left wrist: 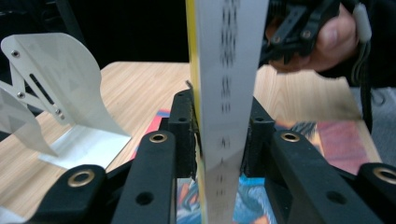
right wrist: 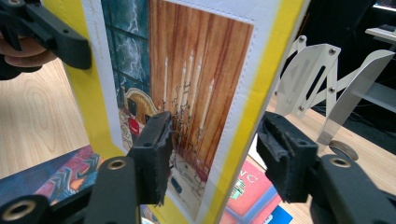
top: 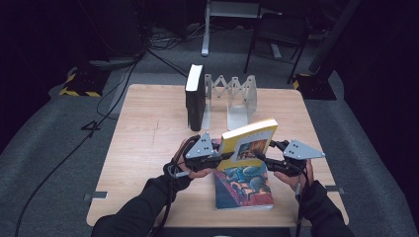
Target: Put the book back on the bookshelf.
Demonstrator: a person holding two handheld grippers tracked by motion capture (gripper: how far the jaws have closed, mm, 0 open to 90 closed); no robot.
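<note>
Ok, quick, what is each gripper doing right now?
Left gripper: shut on the yellow book.
Right gripper: open, jaws astride the book's edge, right pad clear.

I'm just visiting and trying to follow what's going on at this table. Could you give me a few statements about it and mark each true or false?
1. The left gripper clamps the yellow book. True.
2. The right gripper also squeezes it tight. False: its jaws stand apart from the book, one on each side.
3. The yellow book lies flat. False: it is held up on edge over a colourful book lying on the table.
4. A black book stands in the metal rack. True.
</note>
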